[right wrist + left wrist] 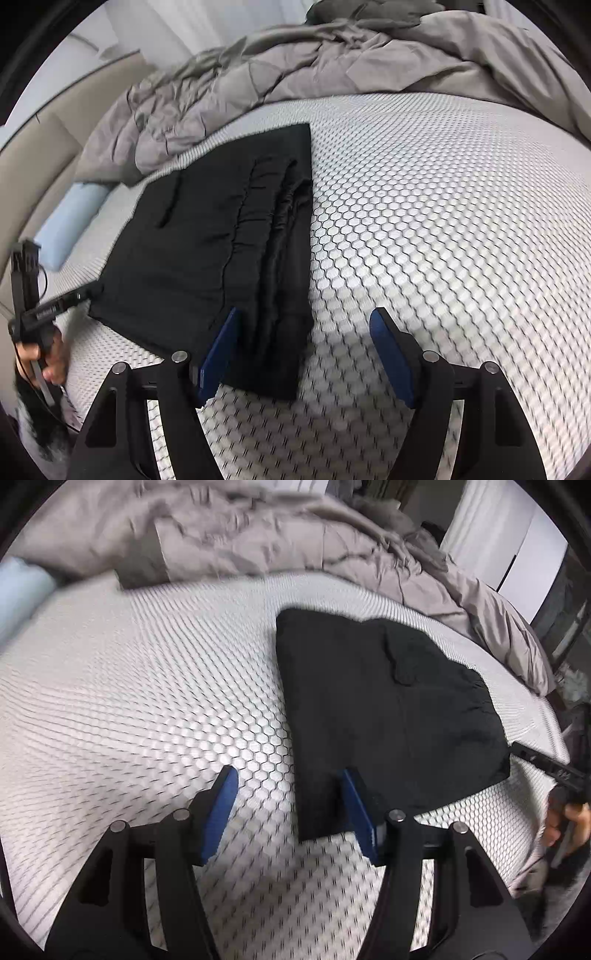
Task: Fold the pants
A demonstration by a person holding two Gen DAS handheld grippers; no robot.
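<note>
The black pants [388,709] lie folded into a compact rectangle on the white honeycomb mattress [147,701]. My left gripper [290,779] is open and empty, its right blue pad over the near left corner of the pants. In the right wrist view the folded pants [221,240] show their gathered waistband layers on the right side. My right gripper [306,321] is open and empty, its left pad over the near right edge of the pants. The right gripper [546,764] also shows at the far right of the left wrist view, and the left gripper [55,306] at the left of the right wrist view.
A crumpled grey duvet [258,535] is heaped along the far side of the mattress, also seen in the right wrist view [295,66]. A light blue pillow [70,225] lies at the headboard side. The mattress edge drops off near the person's hand [565,819].
</note>
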